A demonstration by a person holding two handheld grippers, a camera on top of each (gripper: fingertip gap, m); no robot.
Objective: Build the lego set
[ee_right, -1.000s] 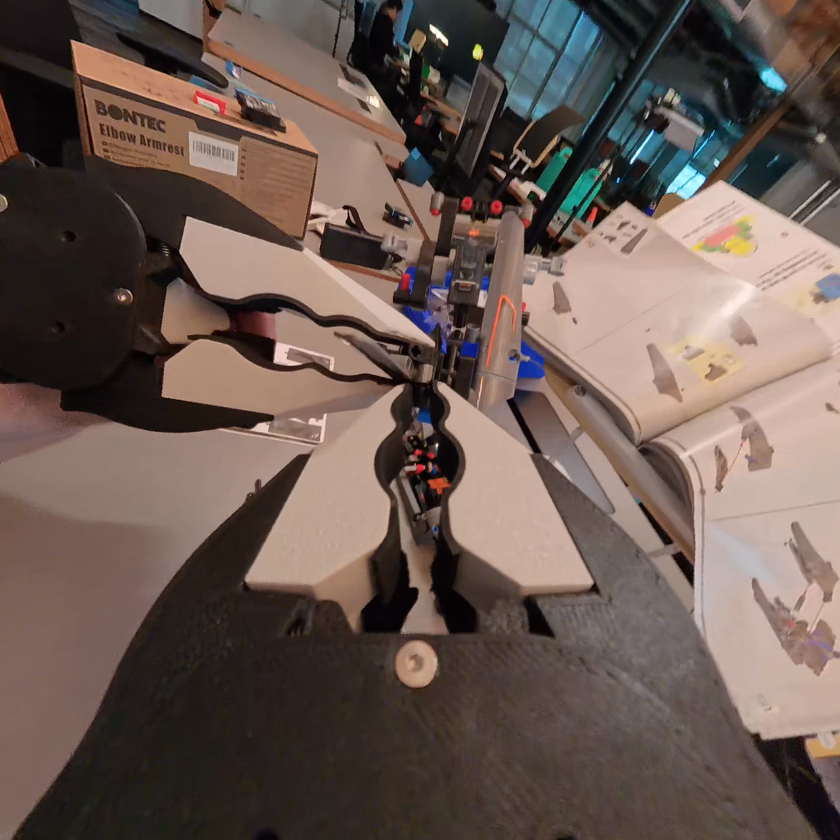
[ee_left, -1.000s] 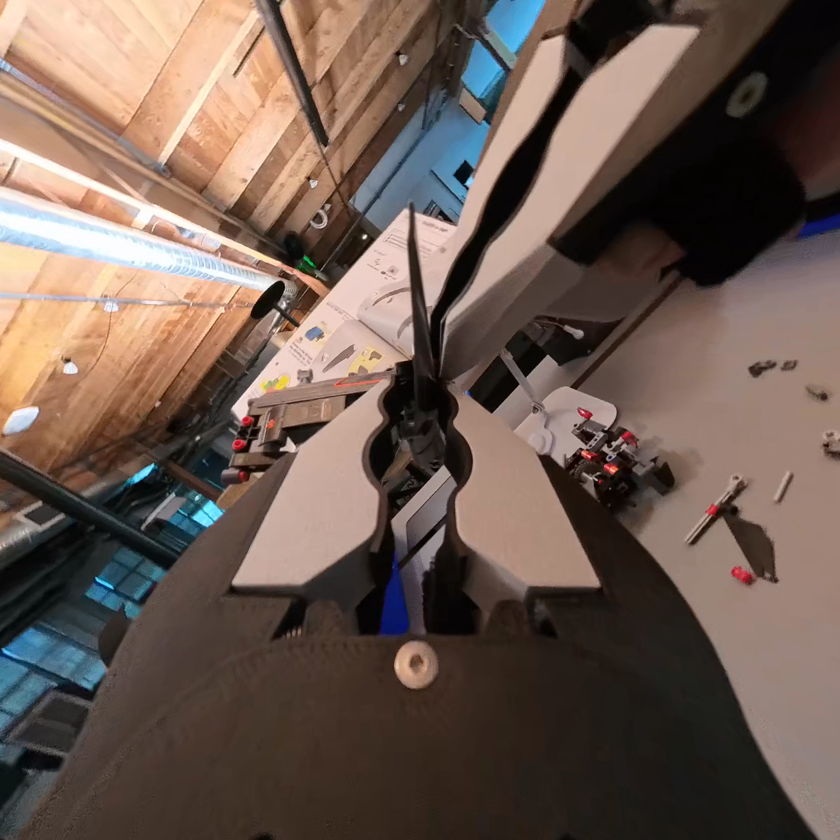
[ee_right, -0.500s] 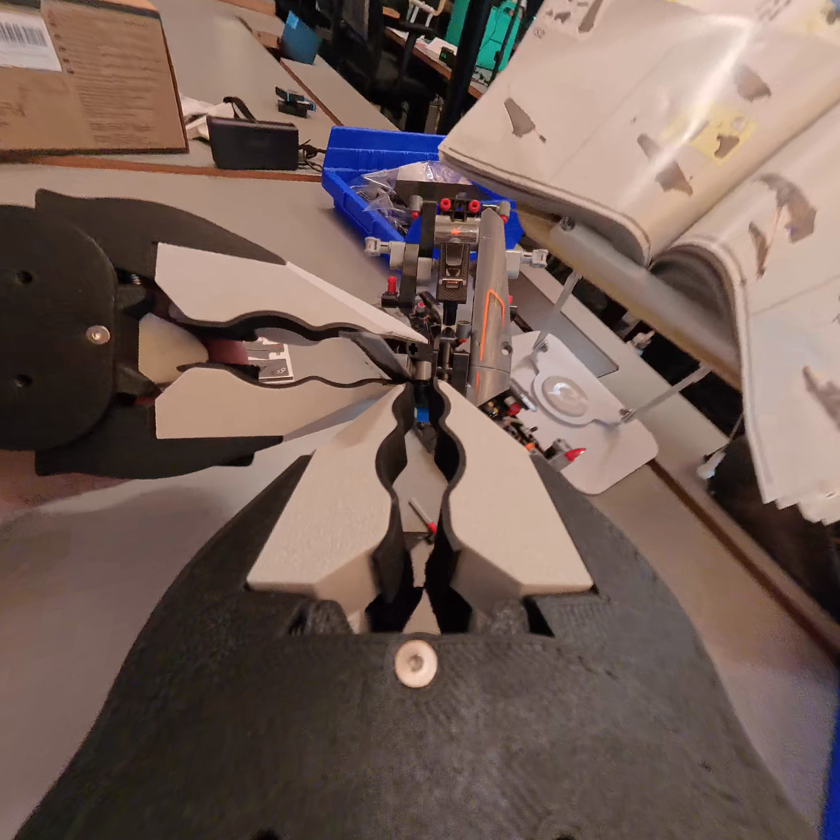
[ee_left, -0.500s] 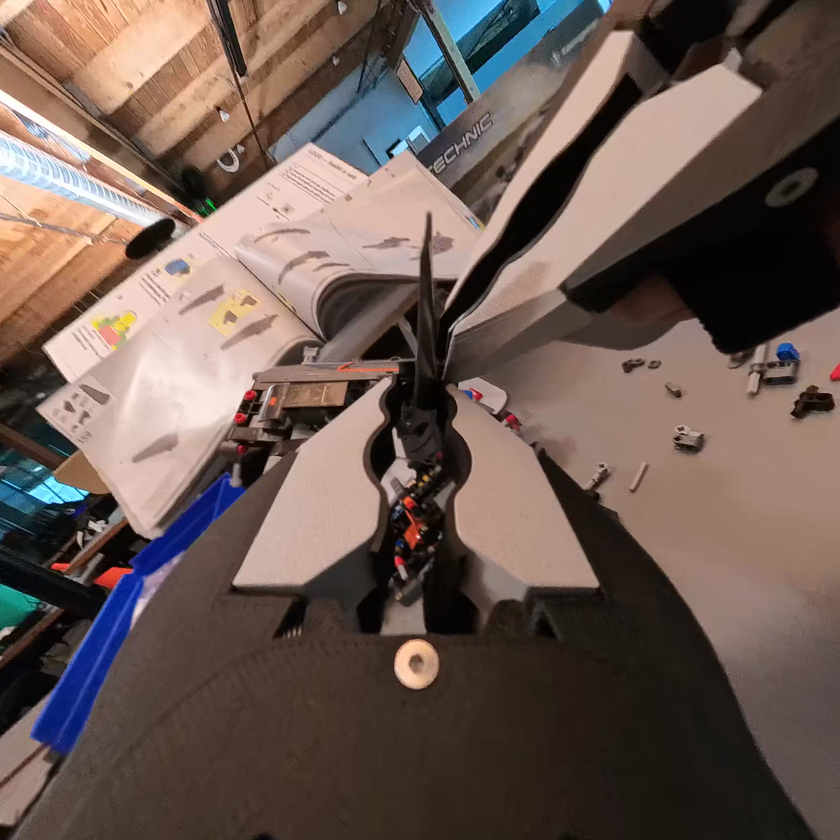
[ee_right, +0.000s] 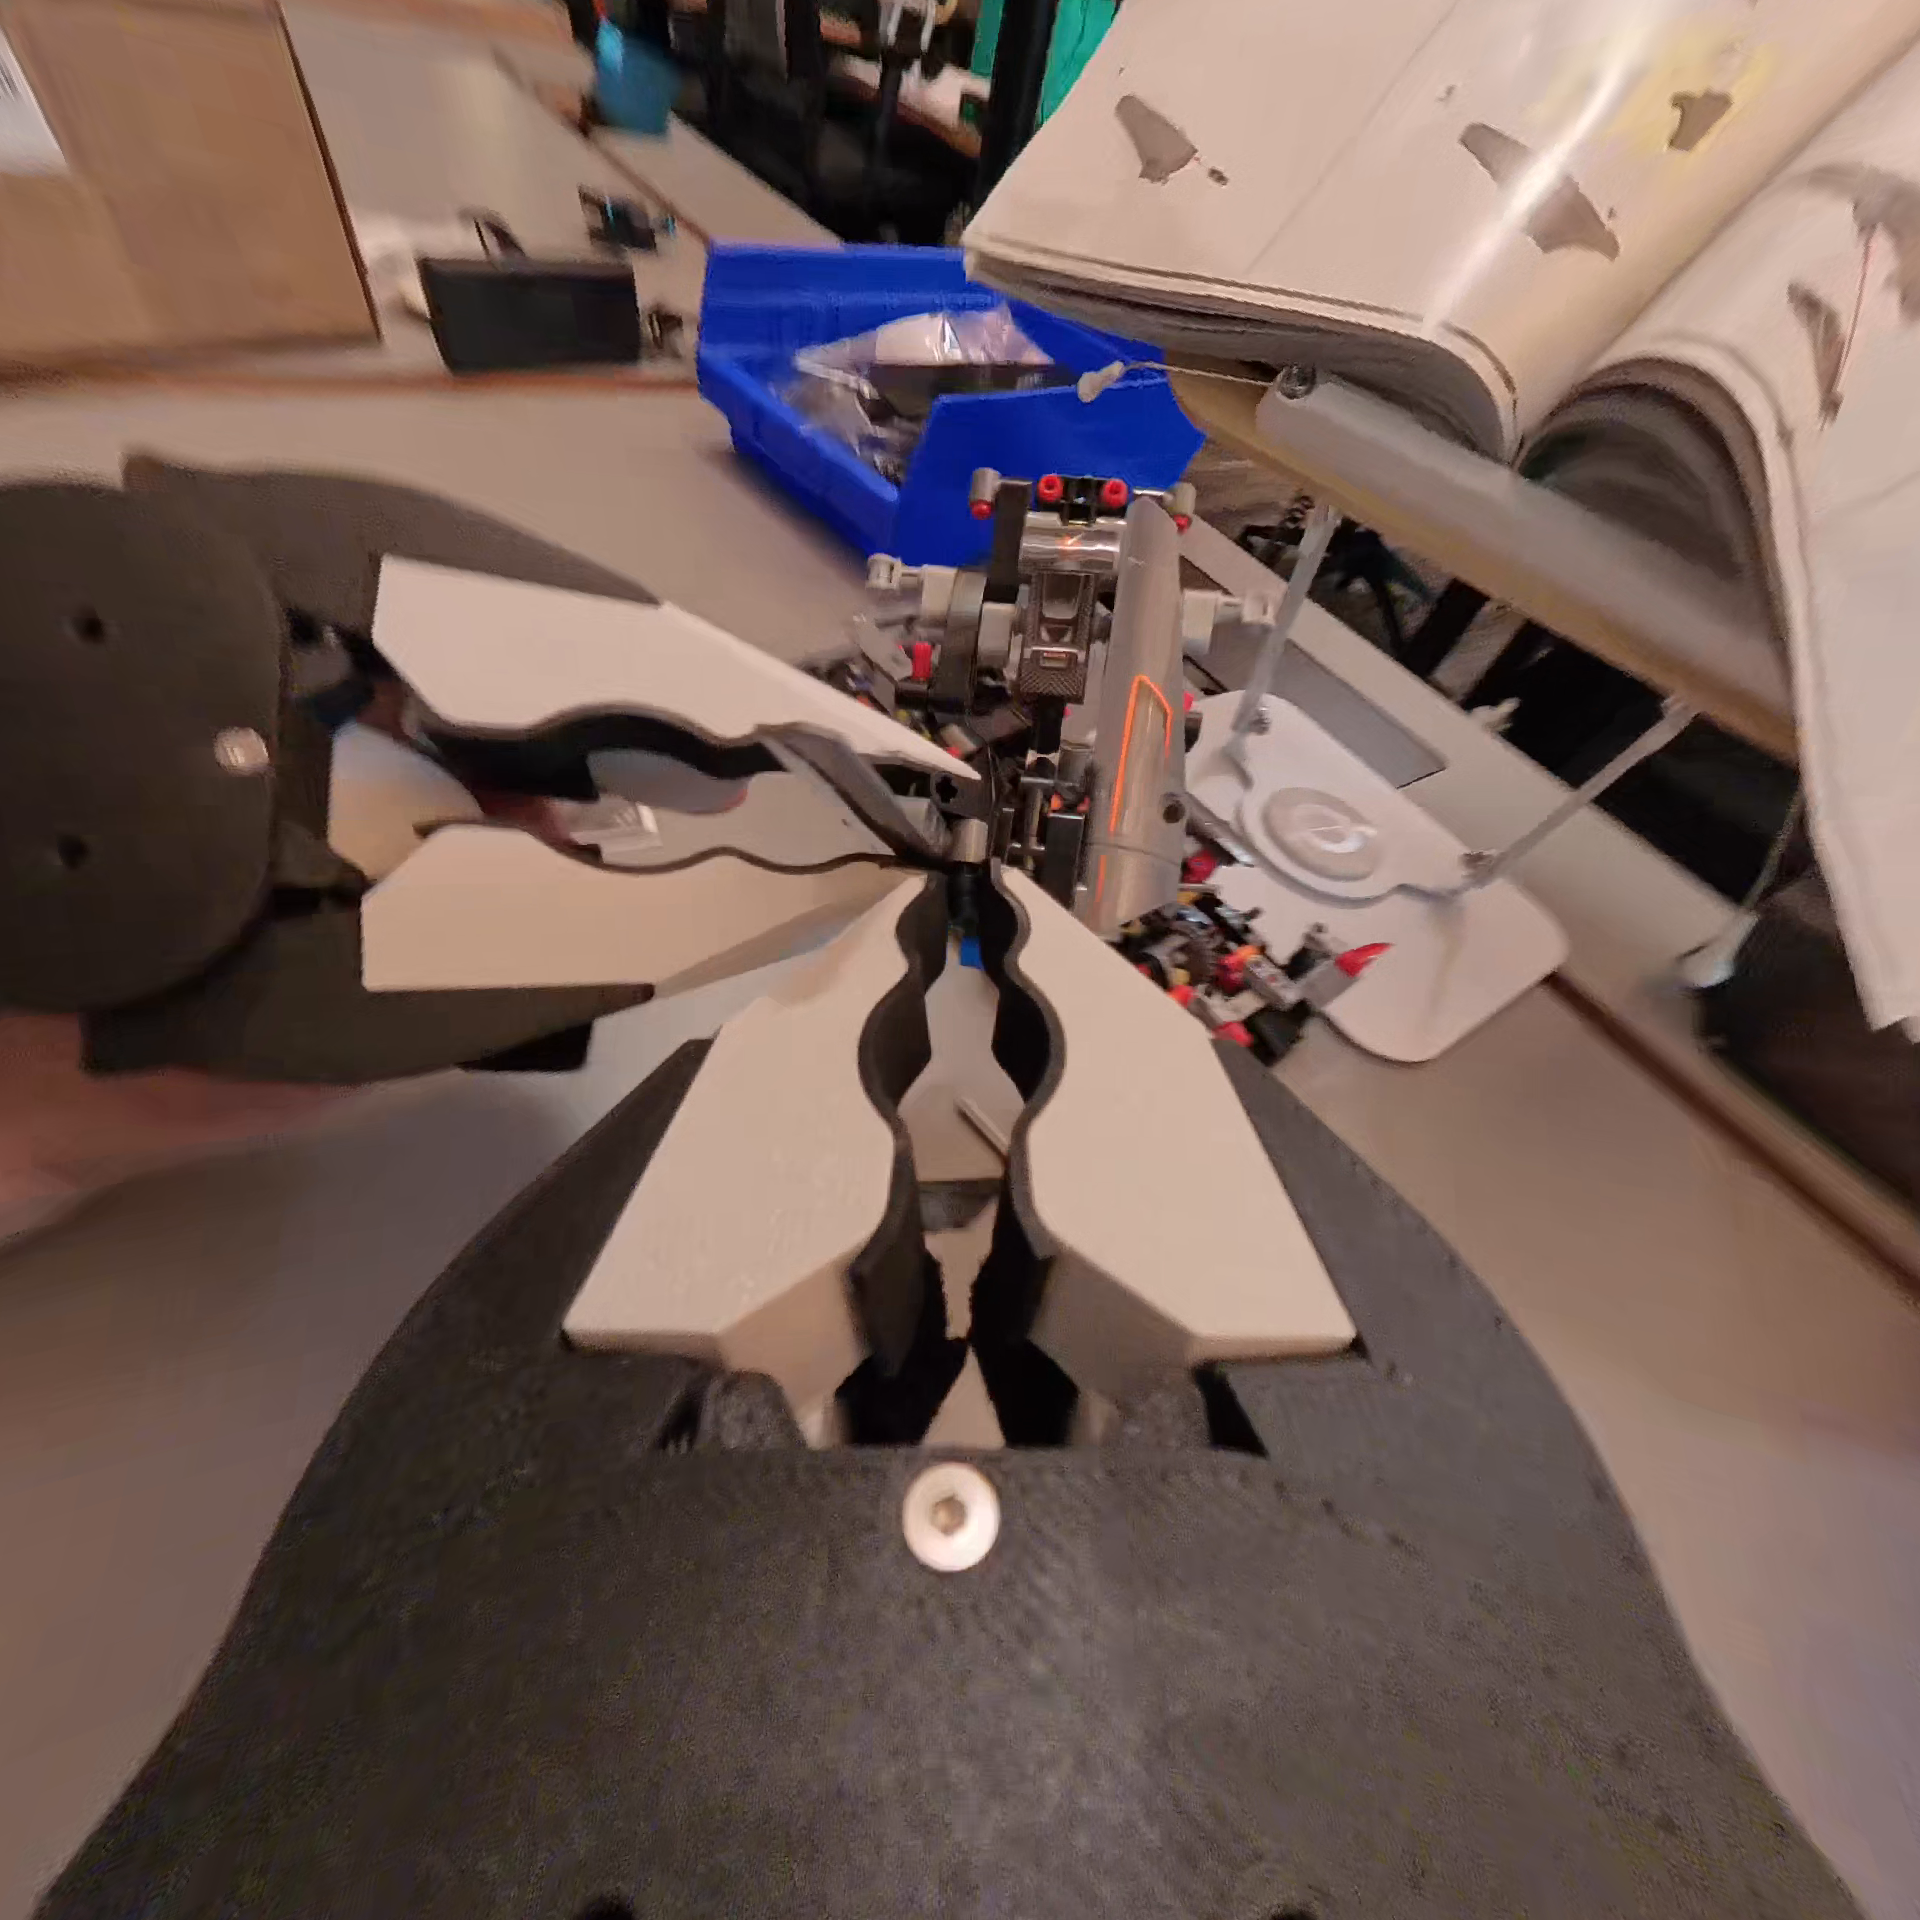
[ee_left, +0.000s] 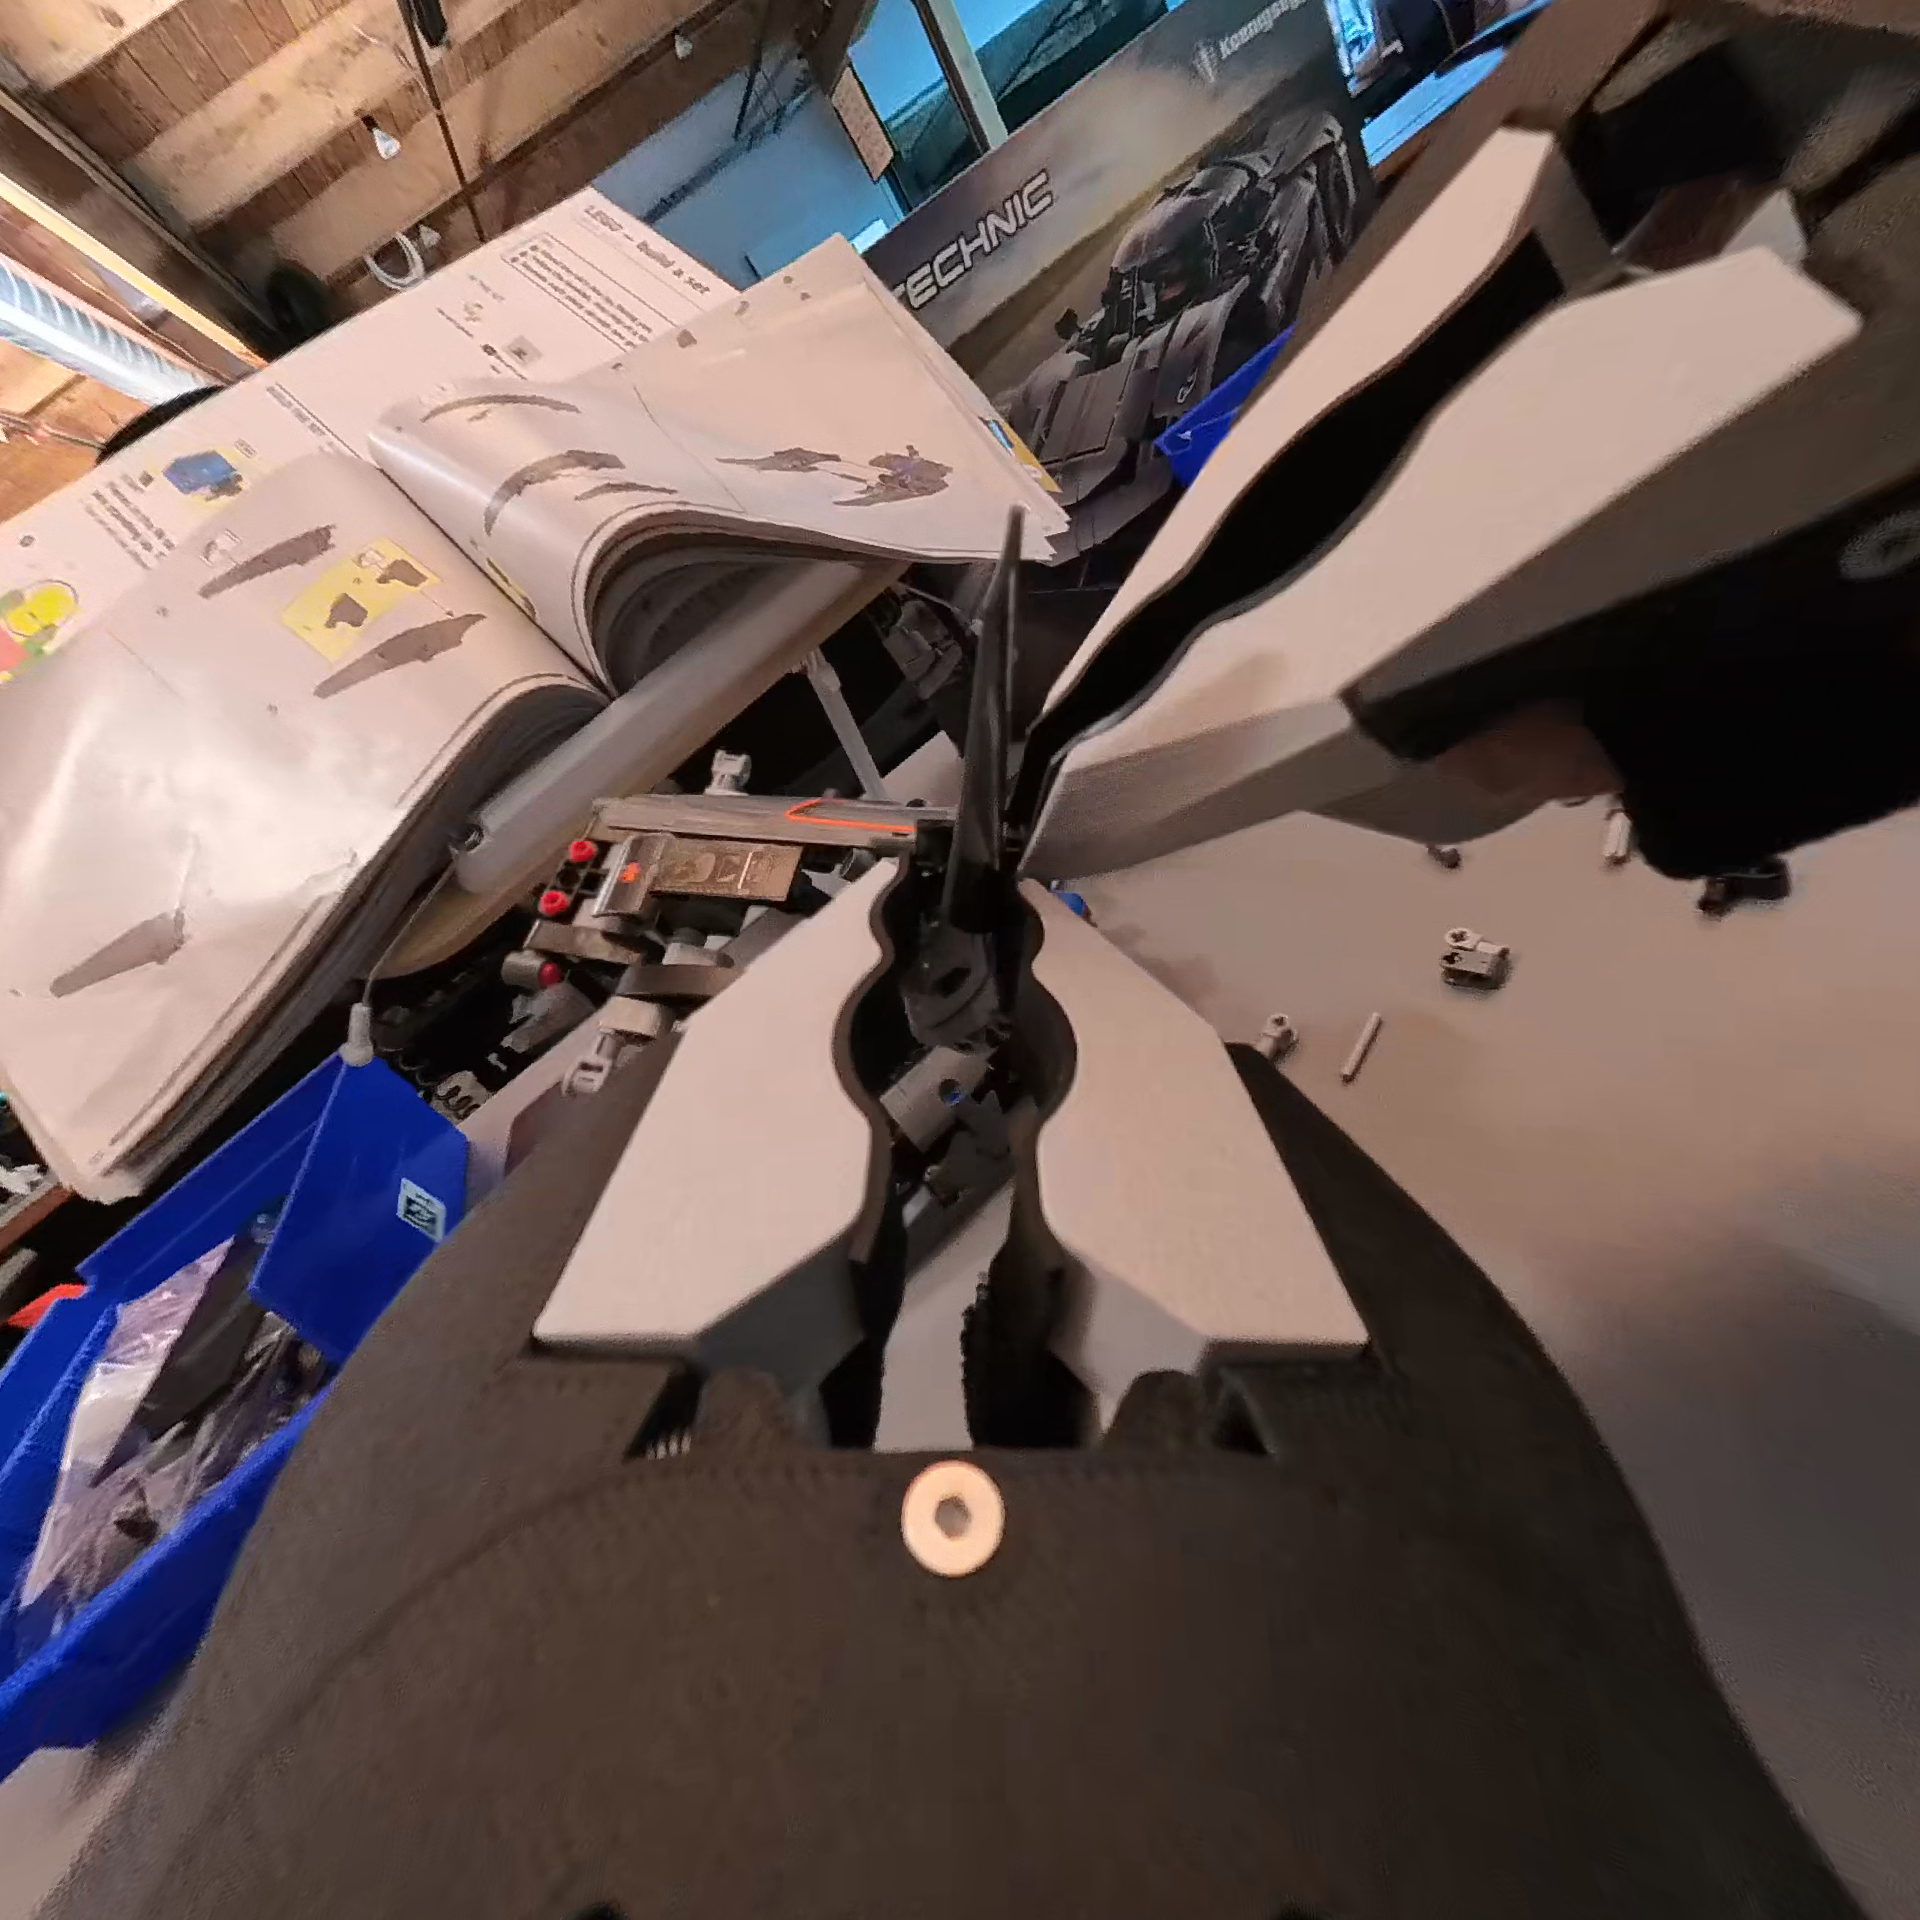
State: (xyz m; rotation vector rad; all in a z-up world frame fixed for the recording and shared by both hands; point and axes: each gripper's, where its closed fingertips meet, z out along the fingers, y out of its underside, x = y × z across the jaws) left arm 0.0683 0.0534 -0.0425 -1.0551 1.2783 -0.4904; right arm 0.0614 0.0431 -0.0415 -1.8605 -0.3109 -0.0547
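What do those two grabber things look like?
Both match: the left tongs and right tongs have pale grey wedge-shaped fingers with wavy black inner edges, on a rough black rounded body with one silver screw. No cables show.

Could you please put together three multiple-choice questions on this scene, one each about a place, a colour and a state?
1. Where does the open instruction book sit relative to the lego model?
A. Flat under it
B. Propped on a stand above and behind it
C. Inside the bin

2. What colour is the parts bin behind the model?
A. Blue
B. Green
C. Yellow

3. What state is the left gripper in?
A. Wide open, empty
B. Lying on the table
C. Shut on a thin black panel

Answers:
1 B: in the right wrist view the book rests on a grey stand, its pages overhanging the model.
2 A: the bin walls are bright blue in both views.
3 C: in the left wrist view its fingertips close around the base of the panel, which sticks up past them, with the right gripper meeting it there.
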